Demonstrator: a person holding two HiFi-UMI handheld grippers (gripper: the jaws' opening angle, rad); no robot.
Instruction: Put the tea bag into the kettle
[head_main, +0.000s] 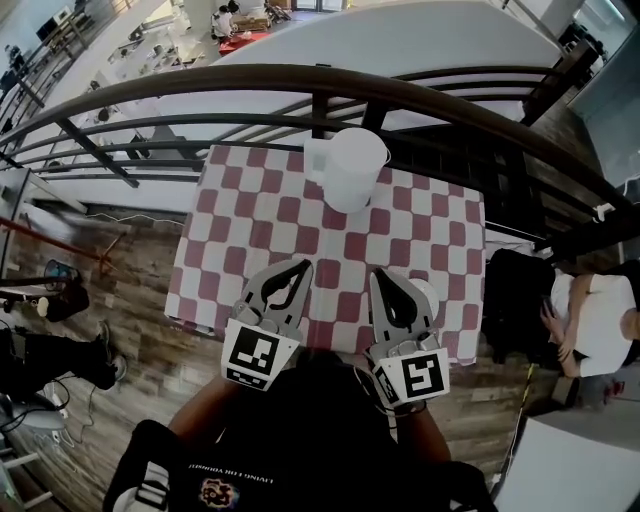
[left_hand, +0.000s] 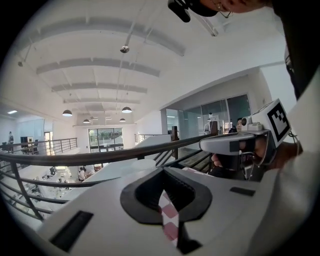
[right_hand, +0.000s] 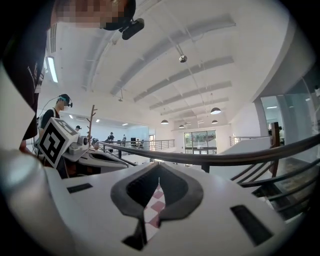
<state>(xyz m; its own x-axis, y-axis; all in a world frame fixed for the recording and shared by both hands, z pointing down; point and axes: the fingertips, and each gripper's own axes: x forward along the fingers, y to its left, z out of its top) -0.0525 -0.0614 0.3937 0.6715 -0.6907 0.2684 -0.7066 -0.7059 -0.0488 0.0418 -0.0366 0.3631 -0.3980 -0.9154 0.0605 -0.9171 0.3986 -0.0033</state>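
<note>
A white kettle (head_main: 350, 165) stands at the far middle edge of the table with a red-and-white checked cloth (head_main: 260, 220). No tea bag shows in any view. My left gripper (head_main: 302, 265) hovers over the near edge of the cloth, jaws together and empty. My right gripper (head_main: 381, 273) hangs beside it, also shut with nothing held. In the left gripper view the left gripper (left_hand: 163, 171) has only checked cloth showing through the slot behind its tips. The right gripper view shows the same for the right gripper (right_hand: 159, 169). Both point toward the railing, well short of the kettle.
A small white round object (head_main: 428, 292) lies on the cloth just right of my right gripper, partly hidden. A dark curved railing (head_main: 320, 85) runs behind the table. A black bag (head_main: 515, 300) and a seated person (head_main: 600, 320) are to the right.
</note>
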